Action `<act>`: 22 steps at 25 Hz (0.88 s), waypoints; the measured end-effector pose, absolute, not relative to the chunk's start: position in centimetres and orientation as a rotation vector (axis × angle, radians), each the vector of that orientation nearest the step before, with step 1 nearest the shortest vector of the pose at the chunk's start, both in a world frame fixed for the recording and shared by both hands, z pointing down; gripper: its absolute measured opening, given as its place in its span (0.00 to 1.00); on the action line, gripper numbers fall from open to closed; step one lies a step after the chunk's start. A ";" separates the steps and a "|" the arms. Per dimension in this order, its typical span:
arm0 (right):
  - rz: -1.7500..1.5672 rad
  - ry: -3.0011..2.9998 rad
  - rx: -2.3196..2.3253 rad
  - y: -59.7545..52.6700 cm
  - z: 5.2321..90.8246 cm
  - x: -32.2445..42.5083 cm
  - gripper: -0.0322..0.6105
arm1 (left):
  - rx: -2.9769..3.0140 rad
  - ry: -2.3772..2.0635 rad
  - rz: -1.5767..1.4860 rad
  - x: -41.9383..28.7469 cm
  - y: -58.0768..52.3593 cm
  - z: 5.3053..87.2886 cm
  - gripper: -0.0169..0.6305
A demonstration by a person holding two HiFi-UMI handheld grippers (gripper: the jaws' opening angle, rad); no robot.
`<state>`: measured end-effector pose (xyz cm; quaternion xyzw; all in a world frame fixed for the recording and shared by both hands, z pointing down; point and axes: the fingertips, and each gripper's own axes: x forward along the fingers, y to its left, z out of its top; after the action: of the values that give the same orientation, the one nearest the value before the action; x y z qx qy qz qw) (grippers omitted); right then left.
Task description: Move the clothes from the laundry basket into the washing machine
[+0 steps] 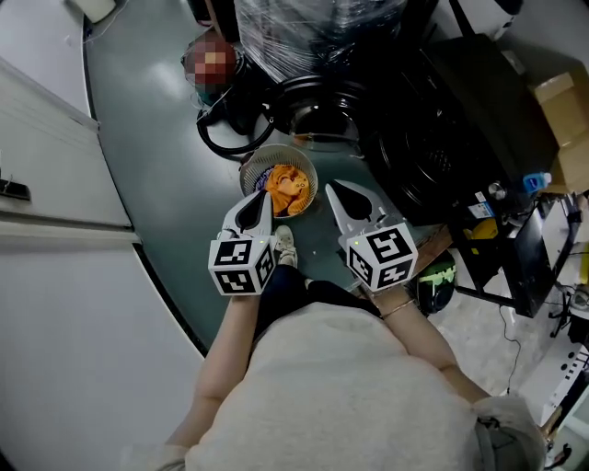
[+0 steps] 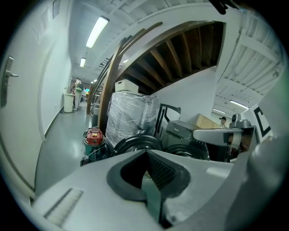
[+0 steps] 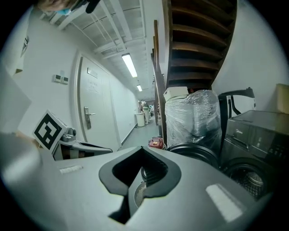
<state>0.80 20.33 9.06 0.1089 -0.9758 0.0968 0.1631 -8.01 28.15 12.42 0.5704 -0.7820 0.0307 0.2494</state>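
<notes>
Both tools are held out in front of the person, side by side and a little apart, each pointing forward and slightly down. The left gripper [image 1: 263,196] has its two jaws pressed together at the tips, and only the dark hollow behind the tips shows between them, so it grasps nothing. The right gripper [image 1: 332,189] is clenched in the same way and is also empty. The laundry basket [image 1: 248,175] stands on the grey-green floor just beyond the tips of the left gripper and below them, to the left of the right gripper's tips; neither tool touches it. Inside the basket lie the clothes [image 1: 286,187], an orange crumpled bundle. The washing machine [image 1: 460,129] is a dark box ahead of the right gripper and to its right side, and in the right gripper view its round drum opening faces the person. Straight beyond the basket, past both tips, there is a round black door [image 1: 313,103], which seems to belong to the machine and to stand open. Behind this door rises a big load wrapped in clear plastic film [image 1: 313,28]. A red vacuum cleaner [image 2: 94,136] sits farther ahead, on the left of the left gripper. A white door [image 1: 55,175] is well to the left of it.
</notes>
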 end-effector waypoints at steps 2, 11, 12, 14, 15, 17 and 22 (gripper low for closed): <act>0.273 -2.788 0.306 19.2 8.6 -1.5 0.09 | 1.562 -2.124 0.083 -10.0 26.9 12.1 0.03; 0.287 -2.761 0.288 15.7 9.1 -10.4 0.09 | 1.589 -2.071 0.104 -18.7 22.7 12.6 0.03; 0.293 -2.755 0.280 15.4 9.2 -11.1 0.09 | 1.591 -2.066 0.113 -19.3 22.3 12.7 0.03; 0.302 -2.742 0.265 14.9 9.7 -12.1 0.09 | 1.596 -2.052 0.129 -20.2 21.7 13.1 0.03; 0.305 -2.735 0.261 14.7 9.9 -12.5 0.09 | 1.594 -2.045 0.134 -20.6 21.5 13.4 0.03; 0.310 -2.722 0.250 14.3 10.5 -13.3 0.09 | 1.582 -2.034 0.132 -21.4 21.1 14.1 0.03; 0.335 -2.689 0.214 13.5 12.4 -14.6 0.09 | 1.535 -2.016 0.118 -22.0 20.3 16.2 0.03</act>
<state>-14.63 13.52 12.37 0.0769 -0.9672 0.1204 0.2100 -22.03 20.32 16.16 0.5775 -0.7588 0.0444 0.2979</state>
